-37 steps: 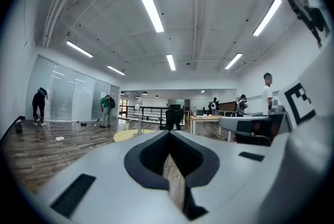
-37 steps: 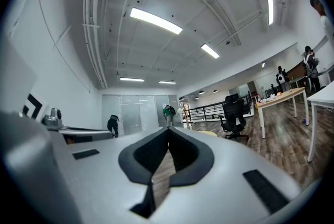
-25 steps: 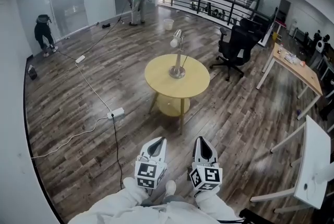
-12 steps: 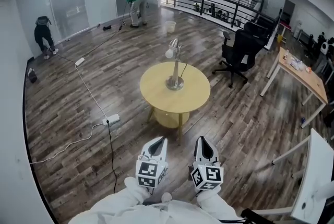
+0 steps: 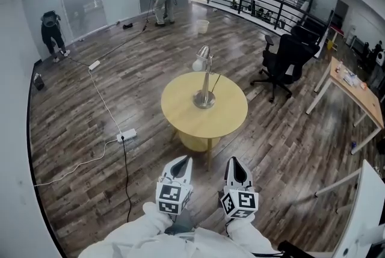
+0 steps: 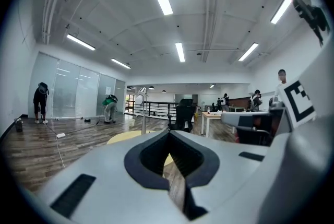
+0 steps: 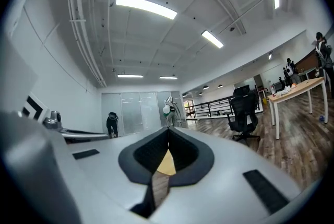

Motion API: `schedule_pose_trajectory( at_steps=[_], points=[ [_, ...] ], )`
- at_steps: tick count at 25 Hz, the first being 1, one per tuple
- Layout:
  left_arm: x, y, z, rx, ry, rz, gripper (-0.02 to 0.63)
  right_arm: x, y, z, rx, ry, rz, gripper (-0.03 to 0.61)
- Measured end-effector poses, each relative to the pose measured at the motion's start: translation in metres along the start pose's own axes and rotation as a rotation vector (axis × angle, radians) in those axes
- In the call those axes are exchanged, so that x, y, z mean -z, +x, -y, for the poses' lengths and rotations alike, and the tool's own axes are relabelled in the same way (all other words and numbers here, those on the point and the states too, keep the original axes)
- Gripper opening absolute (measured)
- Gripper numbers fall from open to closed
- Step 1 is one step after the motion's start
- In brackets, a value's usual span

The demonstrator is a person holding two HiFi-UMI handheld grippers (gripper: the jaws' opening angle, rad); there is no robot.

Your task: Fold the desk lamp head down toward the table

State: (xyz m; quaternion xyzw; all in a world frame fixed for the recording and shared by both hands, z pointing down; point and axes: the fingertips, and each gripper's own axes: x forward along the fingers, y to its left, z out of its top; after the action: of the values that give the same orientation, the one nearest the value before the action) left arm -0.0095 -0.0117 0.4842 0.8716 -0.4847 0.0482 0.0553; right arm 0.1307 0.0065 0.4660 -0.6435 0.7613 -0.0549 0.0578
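Evidently at the approach step: left gripper and right gripper empty, jaws pressed together, well short of the desk lamp, upright mid round yellow table. Next: close in, part jaws, grasp the raised lamp head.

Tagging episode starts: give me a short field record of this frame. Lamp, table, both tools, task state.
lamp: upright near the table's middle, head raised
table: round, yellow, bears the lamp
left tool: shut, empty, short of the table
right tool: shut, empty, beside the left tool
contact: neither tool touches the lamp
task state: head not yet folded down
surroundings: black chair beyond the table, power strip to its left
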Motion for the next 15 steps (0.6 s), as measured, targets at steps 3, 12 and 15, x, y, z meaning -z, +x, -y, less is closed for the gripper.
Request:
schedule_pose_trajectory(
  at_steps=[3, 12, 15],
  points=[
    [0.001, 0.022, -0.01, -0.003, -0.005, -0.001, -0.002, 0.004, 0.021, 0.01, 0.001, -0.005, -0.004, 0.014],
    [-0.012, 0.101, -0.042, 0.023, 0.005, 0.011, -0.002, -0.001, 0.102, 0.035, 0.02, -0.008, 0.013, 0.014],
    [-0.021, 0.13, -0.059, 0.025, 0.01, 0.018, -0.002, -0.005, 0.137, 0.039, 0.013, -0.011, 0.019, 0.014]
  ],
)
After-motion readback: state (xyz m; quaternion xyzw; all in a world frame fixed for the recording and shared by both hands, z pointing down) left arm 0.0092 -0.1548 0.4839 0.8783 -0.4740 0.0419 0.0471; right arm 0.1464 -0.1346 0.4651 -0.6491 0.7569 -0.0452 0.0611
